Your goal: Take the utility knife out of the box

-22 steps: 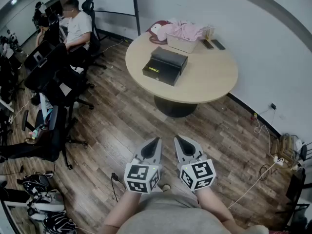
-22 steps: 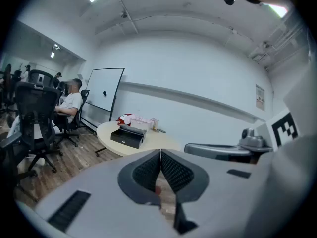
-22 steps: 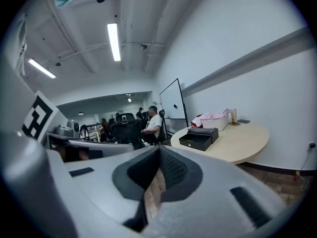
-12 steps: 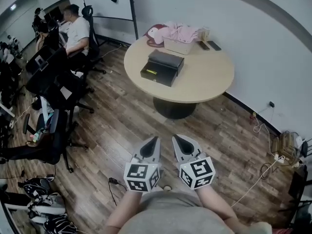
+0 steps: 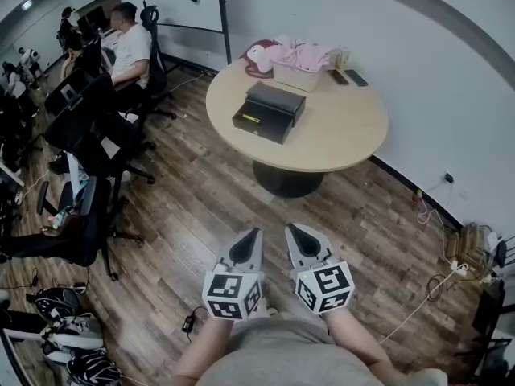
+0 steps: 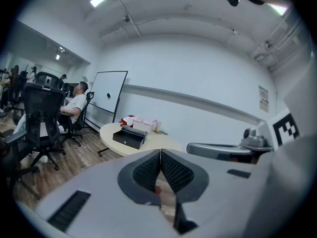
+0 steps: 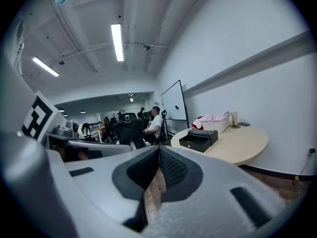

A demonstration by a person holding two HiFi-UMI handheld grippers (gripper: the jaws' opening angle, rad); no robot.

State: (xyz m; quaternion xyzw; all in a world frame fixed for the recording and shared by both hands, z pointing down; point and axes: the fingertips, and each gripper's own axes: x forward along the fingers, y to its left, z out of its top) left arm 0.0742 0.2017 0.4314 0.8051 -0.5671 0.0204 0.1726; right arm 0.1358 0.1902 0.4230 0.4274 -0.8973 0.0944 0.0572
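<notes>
black box (image 5: 269, 112) on round table (image 5: 346, 131), untouched

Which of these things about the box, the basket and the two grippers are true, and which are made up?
1. The black box sits on the round table. True.
2. The left hand-held gripper holds the utility knife. False: its jaws are together with nothing between them.
3. The right hand-held gripper is shut. True.
4. The white basket stands on the floor. False: it is on the table, behind the box.
5. Both grippers touch the box. False: they are over the wooden floor, well away from the table.
</notes>
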